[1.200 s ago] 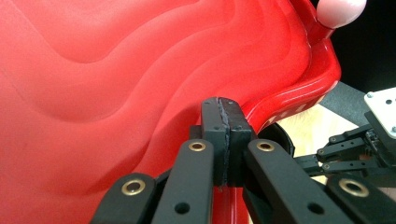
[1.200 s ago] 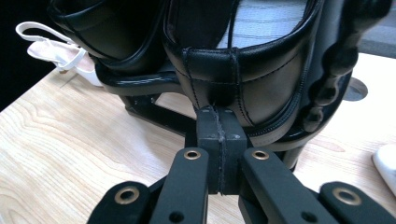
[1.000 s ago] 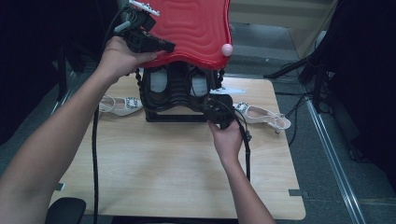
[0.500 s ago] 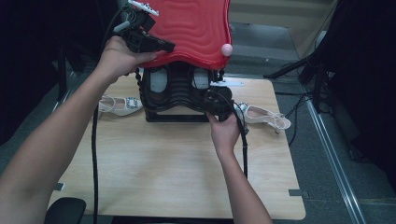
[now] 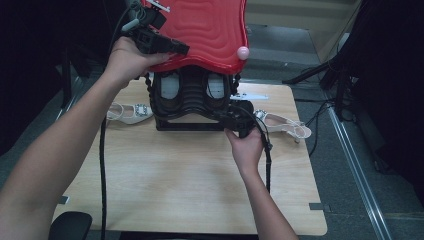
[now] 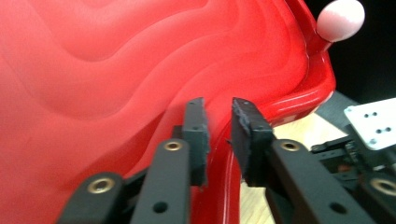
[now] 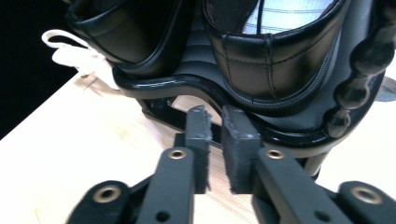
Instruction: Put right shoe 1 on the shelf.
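With the red lid (image 5: 205, 30) of the black shoe case (image 5: 192, 100) raised at the table's far edge, both grippers have just been opening — the left gripper (image 6: 218, 122) parted around the lid's rim, the right gripper (image 7: 215, 122) slightly apart, empty, at the case's base — so next probably letting go and backing away.

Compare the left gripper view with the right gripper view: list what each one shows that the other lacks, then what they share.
Left gripper view: the red wavy lid, seen close along its rim, and a pink knob at its corner. Right gripper view: two black shoes sitting in a glossy black tray, with a white sandal lying beyond it. Shared: the light wooden table.
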Action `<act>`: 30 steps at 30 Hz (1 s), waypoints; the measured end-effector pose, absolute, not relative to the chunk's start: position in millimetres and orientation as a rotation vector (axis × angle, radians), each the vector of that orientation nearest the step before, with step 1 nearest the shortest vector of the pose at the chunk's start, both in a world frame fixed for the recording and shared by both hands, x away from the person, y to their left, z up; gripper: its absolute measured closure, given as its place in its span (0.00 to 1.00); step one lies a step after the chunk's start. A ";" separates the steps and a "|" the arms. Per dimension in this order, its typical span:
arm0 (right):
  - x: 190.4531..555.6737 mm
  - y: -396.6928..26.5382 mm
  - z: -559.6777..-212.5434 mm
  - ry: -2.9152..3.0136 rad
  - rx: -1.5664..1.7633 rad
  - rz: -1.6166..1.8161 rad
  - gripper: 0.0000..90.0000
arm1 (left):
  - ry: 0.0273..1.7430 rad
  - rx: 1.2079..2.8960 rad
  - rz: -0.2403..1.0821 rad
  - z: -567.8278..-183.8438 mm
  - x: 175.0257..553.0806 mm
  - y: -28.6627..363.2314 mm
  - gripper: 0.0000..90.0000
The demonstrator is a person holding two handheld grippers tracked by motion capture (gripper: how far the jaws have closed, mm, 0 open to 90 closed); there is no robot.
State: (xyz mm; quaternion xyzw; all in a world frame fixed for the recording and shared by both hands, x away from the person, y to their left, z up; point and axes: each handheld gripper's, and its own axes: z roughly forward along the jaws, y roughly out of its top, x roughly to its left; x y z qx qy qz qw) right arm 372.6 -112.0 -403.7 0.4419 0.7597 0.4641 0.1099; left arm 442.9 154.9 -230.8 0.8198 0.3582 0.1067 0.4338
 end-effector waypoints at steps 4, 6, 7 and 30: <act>364.9 -118.0 -400.3 2.261 1.245 1.397 0.72 | 0.866 2.025 0.260 -224.2 434.2 158.1 0.69; 360.7 -119.9 -400.4 2.274 1.199 1.404 0.67 | 0.853 2.020 0.261 -221.6 428.6 160.5 0.64; 358.1 -120.6 -400.5 2.268 1.173 1.400 0.62 | 0.849 2.021 0.262 -221.1 425.5 161.5 0.62; 326.3 -135.7 -421.6 2.392 1.034 1.371 0.50 | 0.849 2.027 0.229 -263.7 366.5 193.2 0.50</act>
